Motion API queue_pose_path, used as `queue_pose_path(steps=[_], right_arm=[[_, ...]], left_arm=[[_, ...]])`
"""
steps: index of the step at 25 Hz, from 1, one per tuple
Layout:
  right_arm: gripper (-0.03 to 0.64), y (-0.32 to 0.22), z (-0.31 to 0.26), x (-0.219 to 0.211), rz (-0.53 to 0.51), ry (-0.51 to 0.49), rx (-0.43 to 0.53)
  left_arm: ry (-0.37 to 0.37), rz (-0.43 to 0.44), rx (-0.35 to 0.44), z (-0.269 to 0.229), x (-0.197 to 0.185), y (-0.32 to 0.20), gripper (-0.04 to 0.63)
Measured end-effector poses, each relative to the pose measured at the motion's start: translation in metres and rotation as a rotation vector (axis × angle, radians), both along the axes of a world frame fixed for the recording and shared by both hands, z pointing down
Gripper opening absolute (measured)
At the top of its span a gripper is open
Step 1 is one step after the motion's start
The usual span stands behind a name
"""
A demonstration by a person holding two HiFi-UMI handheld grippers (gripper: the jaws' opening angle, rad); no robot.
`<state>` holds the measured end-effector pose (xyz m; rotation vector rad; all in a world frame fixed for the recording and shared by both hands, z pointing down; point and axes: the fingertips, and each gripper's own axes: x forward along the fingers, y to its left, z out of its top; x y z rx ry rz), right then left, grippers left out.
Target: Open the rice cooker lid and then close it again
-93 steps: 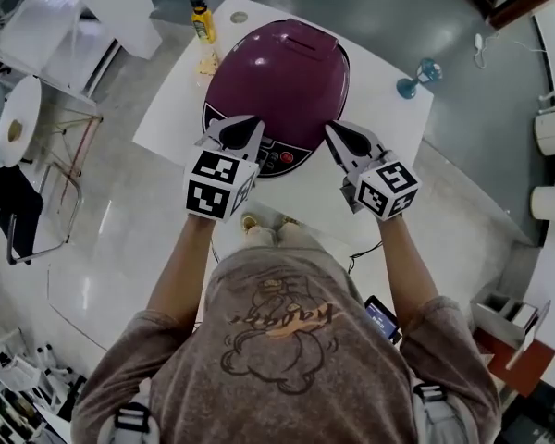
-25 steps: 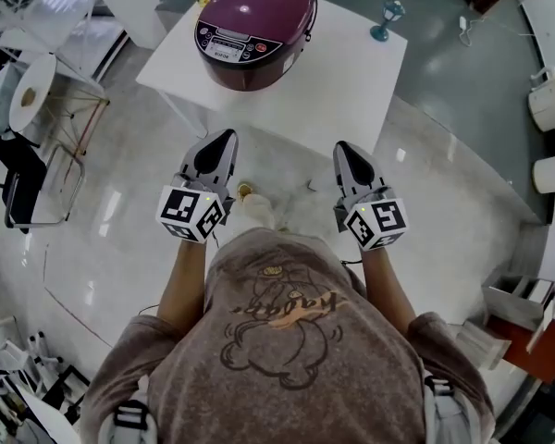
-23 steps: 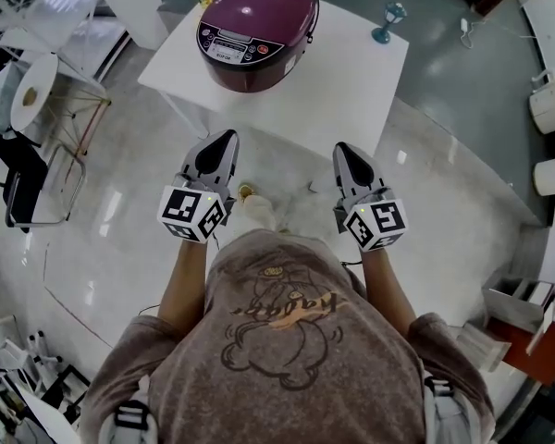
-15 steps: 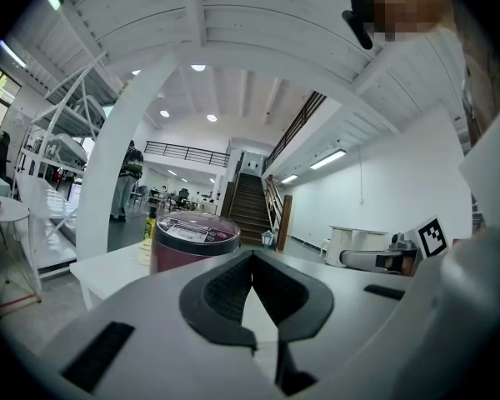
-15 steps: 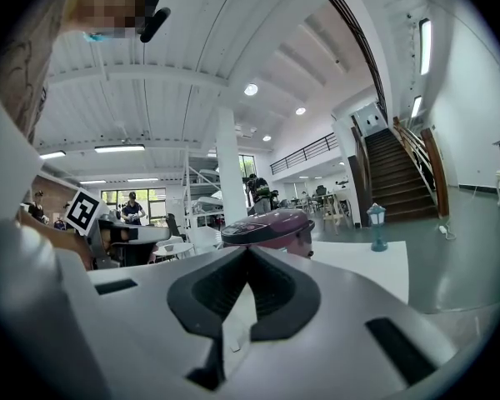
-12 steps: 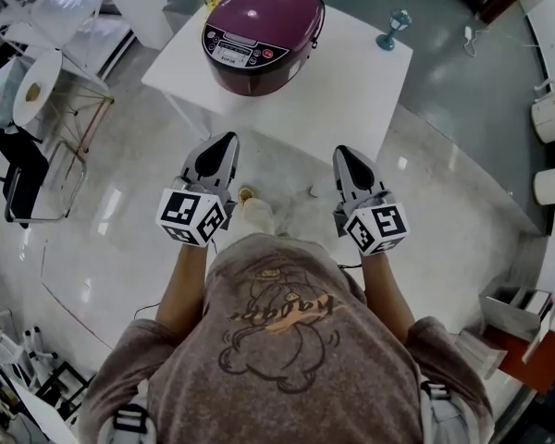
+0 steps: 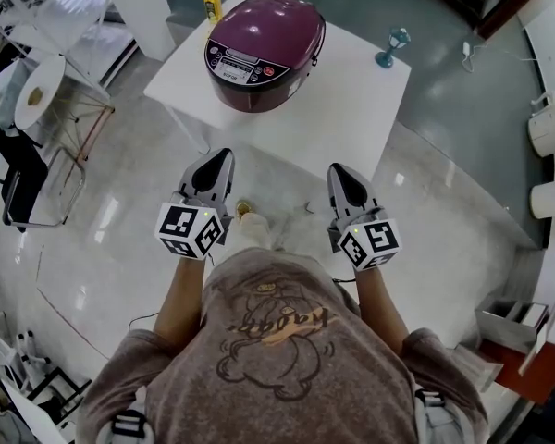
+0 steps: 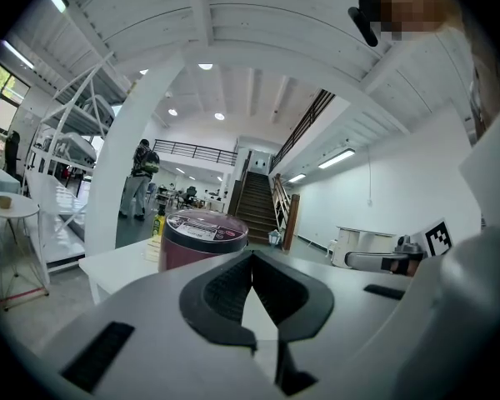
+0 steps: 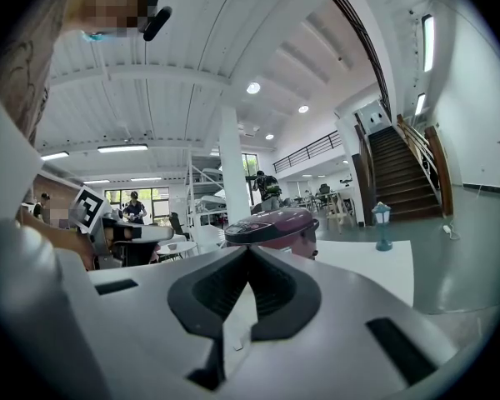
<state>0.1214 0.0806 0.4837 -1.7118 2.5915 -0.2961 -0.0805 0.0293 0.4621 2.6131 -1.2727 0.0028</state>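
The left gripper [image 7: 220, 155] and right gripper [image 7: 335, 170] hang closed and empty, well back from the rice cooker [image 7: 264, 52] on the table [image 7: 351, 109], whose lowered lid could spring up if unlatched.

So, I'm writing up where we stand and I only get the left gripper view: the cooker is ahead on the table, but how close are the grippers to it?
Observer: Not close. In the head view the left gripper and the right gripper both hang over the floor, short of the near edge of the table and clear of the rice cooker.
Operator: Is the right one carrying anything?
Observer: No; its own view shows the jaws together, nothing between them.
Operator: And the small thing right of the cooker?
Observer: A blue goblet, upright near the table's far right corner.
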Motion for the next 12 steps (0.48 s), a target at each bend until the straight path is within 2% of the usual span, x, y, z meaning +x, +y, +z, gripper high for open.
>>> queue_pose_path(steps=[12], right_arm=[[-0.009, -0.0065, -0.0032, -0.0046, -0.026, 0.009, 0.004]], left_arm=[[-0.007, 0.000, 0.006, -0.0021, 0.0001, -0.0038, 0.021]])
